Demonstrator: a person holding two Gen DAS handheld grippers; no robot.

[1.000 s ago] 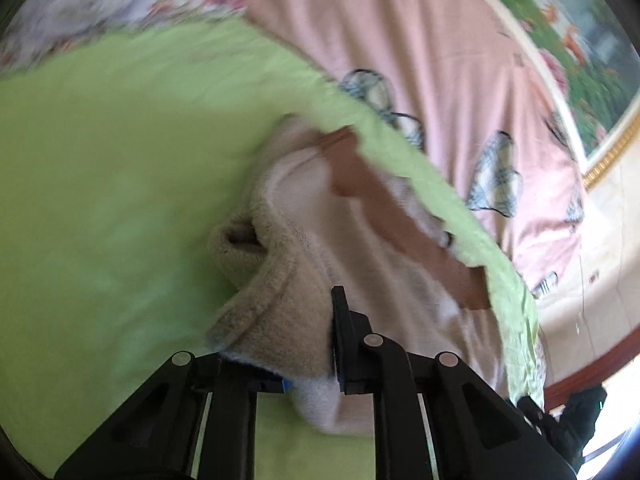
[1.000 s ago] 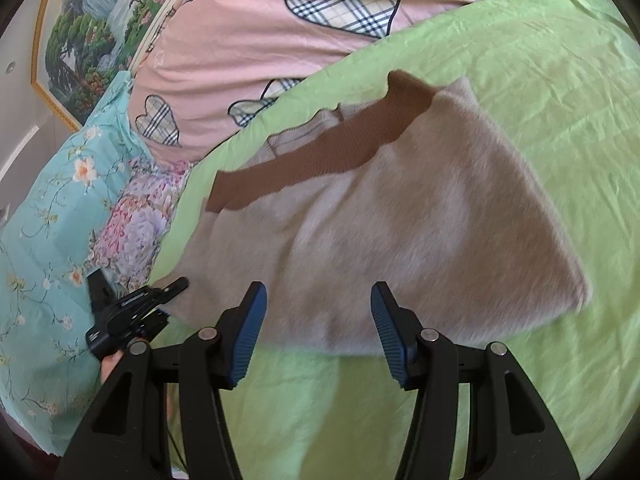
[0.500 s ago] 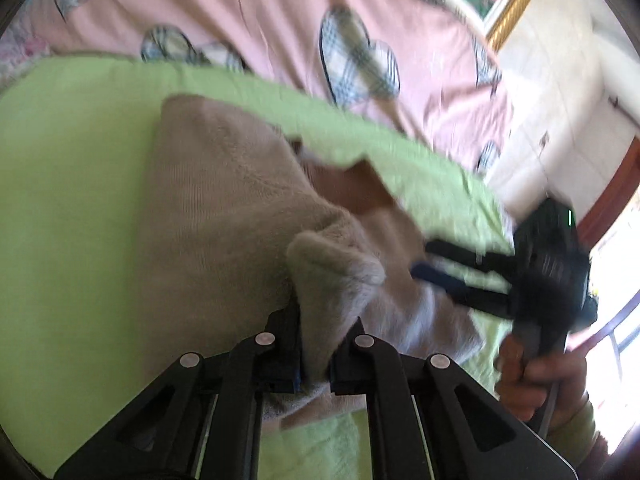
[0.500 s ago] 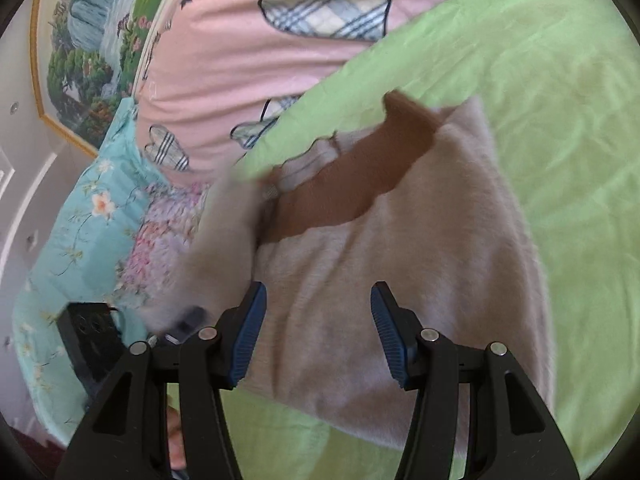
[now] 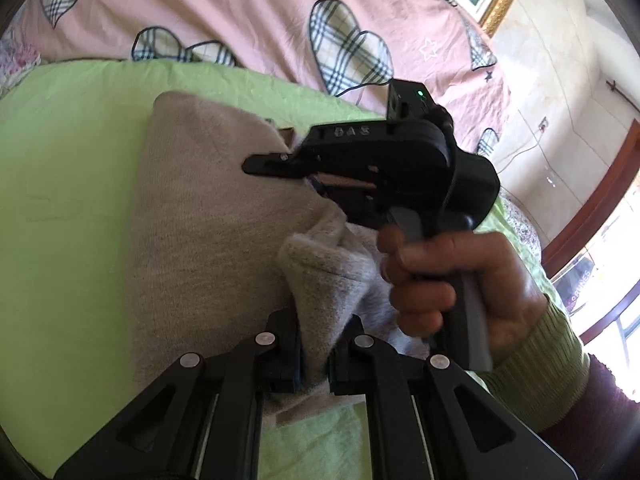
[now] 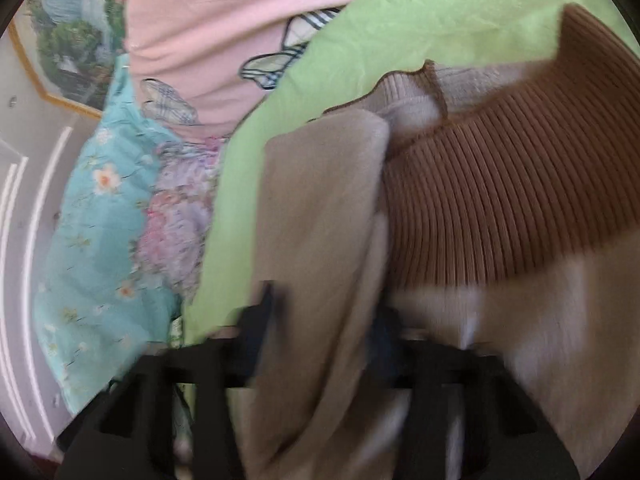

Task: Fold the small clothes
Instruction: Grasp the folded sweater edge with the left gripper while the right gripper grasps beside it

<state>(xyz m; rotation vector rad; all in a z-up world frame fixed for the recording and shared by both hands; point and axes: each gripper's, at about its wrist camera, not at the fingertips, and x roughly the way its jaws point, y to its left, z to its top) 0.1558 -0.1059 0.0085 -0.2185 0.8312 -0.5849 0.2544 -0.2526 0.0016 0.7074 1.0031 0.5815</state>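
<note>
On green sheet [image 5: 72,168], left claw [image 5: 314,356] still pinching sweater [image 5: 208,216], right claw [image 6: 320,320] now closing on fold.

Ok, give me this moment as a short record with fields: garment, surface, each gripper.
garment: beige knit sweater with a brown ribbed band, partly folded over itself
surface: green sheet on a bed, pink heart-print cover behind
left gripper: shut on a bunched fold of the sweater
right gripper: jaws closing, a beige fold between them; view blurred
right hand: on the gripper's handle, green cuff
</note>
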